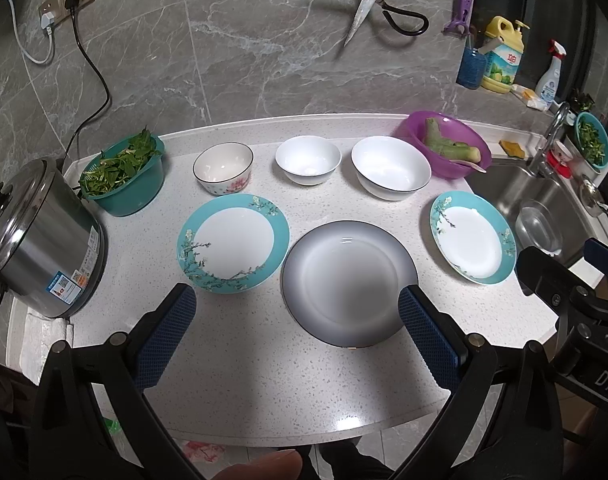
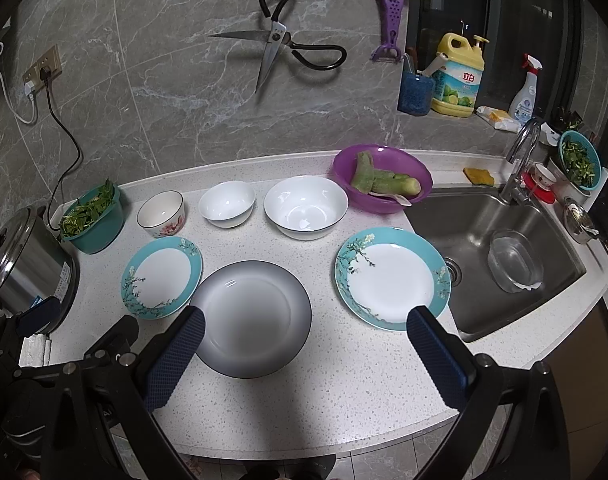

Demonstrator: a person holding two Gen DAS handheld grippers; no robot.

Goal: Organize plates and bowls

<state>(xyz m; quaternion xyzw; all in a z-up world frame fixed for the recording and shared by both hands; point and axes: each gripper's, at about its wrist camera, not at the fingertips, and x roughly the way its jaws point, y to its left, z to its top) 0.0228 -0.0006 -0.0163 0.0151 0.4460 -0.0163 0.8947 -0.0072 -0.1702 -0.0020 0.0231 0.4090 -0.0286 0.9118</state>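
The left gripper (image 1: 296, 320) is hovering with its jaws spread wide and nothing between them; the grey plate (image 1: 350, 284) is lying just ahead, beside its right finger. The right gripper (image 2: 304, 344) is likewise gaping and empty, the same grey plate ahead to its left and a teal-rimmed plate (image 2: 392, 276) ahead to its right. Three bowls (image 2: 306, 206) are sitting farther ahead on the counter (image 2: 344, 392).
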